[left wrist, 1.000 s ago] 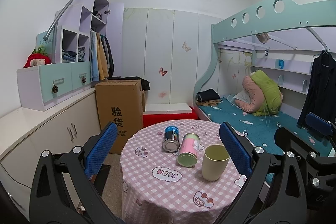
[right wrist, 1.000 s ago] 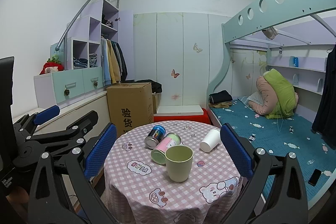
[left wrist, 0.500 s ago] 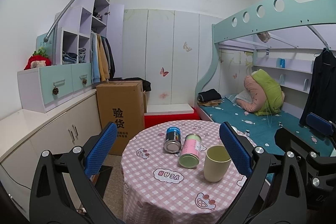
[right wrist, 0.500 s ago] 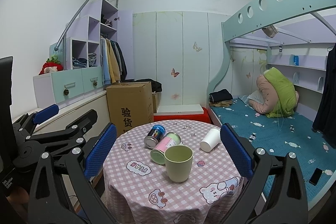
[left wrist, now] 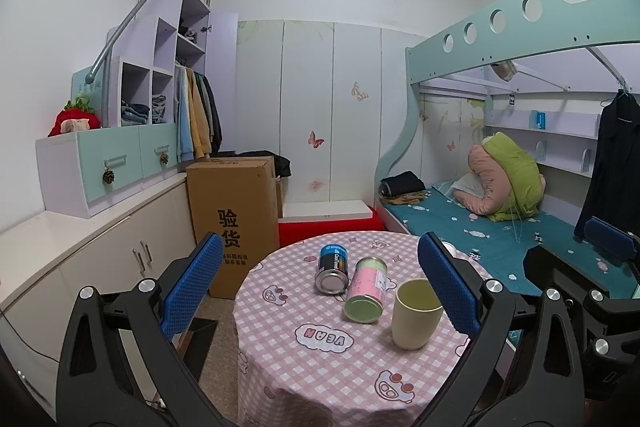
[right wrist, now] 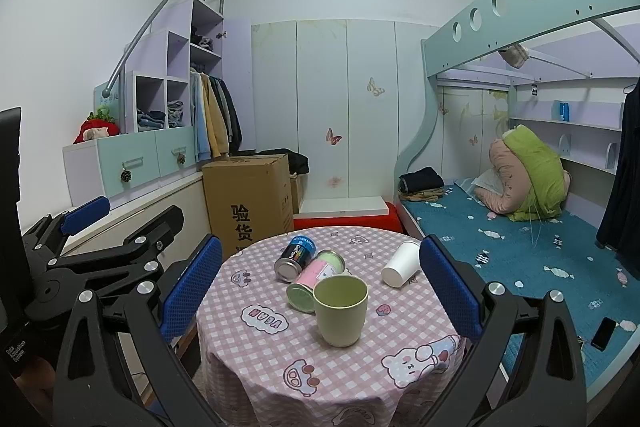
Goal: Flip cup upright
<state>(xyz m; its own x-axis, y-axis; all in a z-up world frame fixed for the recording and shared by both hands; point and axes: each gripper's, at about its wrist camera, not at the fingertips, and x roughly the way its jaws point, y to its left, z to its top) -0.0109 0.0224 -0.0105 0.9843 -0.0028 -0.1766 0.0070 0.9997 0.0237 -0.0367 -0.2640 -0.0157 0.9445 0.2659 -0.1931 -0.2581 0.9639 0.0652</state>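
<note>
A pale green cup (right wrist: 340, 309) stands upright on the round table with a pink checked cloth (right wrist: 256, 347); it also shows in the left wrist view (left wrist: 416, 313). A white paper cup (right wrist: 401, 263) lies on its side at the table's far right. My right gripper (right wrist: 320, 291) is open and empty, held back from the table with the green cup between its fingers in the view. My left gripper (left wrist: 320, 287) is open and empty, also short of the table. The white cup is hidden behind my left gripper's right finger (left wrist: 448, 287).
A blue can (right wrist: 295, 258) and a pink can (right wrist: 316, 281) lie on their sides behind the green cup. A cardboard box (right wrist: 248, 203) stands behind the table, cabinets at the left, a bunk bed (right wrist: 520, 227) at the right.
Both views have shifted slightly, with the table a little lower and further left in the right view. Nothing on the table has moved. Both grippers stay open.
</note>
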